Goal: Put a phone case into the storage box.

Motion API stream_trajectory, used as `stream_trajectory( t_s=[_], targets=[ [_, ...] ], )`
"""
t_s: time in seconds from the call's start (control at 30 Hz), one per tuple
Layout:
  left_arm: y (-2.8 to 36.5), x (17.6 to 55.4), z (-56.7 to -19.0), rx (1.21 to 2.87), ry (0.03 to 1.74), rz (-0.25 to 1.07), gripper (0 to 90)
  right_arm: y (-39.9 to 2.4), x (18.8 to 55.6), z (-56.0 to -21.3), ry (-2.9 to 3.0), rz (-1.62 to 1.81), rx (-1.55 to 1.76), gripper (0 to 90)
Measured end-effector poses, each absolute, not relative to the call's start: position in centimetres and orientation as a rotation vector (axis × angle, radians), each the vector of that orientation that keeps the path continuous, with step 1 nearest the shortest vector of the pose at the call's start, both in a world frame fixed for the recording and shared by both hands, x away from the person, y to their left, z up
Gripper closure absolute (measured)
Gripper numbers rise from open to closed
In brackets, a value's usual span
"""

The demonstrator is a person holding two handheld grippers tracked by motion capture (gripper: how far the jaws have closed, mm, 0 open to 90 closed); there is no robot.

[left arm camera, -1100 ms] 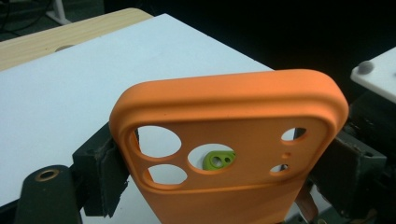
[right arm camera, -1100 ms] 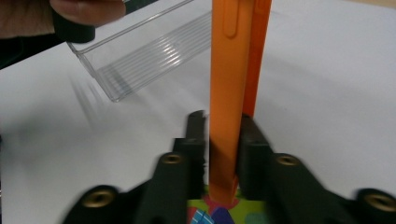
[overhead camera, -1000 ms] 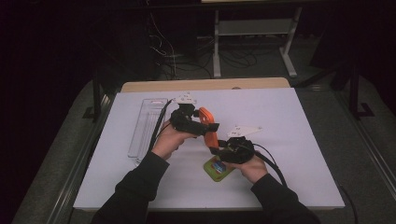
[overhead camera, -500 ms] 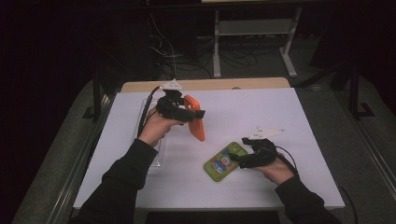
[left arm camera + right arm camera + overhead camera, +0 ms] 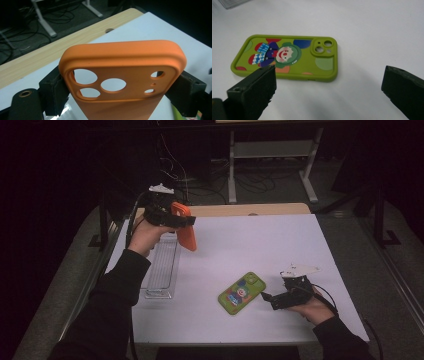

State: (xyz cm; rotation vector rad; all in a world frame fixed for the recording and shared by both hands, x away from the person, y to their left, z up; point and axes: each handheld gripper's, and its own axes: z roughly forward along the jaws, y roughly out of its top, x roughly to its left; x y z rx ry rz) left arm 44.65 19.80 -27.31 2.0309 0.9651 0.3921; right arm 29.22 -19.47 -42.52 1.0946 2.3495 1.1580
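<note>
We have the orange case [image 5: 185,226] off the phone [image 5: 242,292] now: a second ago both tools met over the two near the middle of the surface, and since then the left tool [image 5: 186,221] has carried the case up and away toward the far left corner, above the clear tray [image 5: 161,270]. Its jaws clamp the case by the long sides, camera cutouts up [image 5: 122,75]. The phone, in its green clown cover, lies flat near the front edge, right of centre. Our right tool [image 5: 265,297] has just been opening and now stands wide just beside it, nothing between the jaws [image 5: 329,97]. We judge the separating done; the case looks next for the tray.
</note>
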Motion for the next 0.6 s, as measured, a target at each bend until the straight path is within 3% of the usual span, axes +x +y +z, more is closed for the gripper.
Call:
stream_trajectory(
  t_s=[0.3,0.6],
  targets=[
    [22.3,47.1,-26.5,2.043,1.143,0.516,15.1,-19.8,29.0,-42.7,2.344,1.169,1.098,0.0],
    [23.0,49.7,-28.3,2.005,1.363,0.609,14.9,-19.5,28.9,-42.6,2.353,1.162,1.106,0.0]
  ],
)
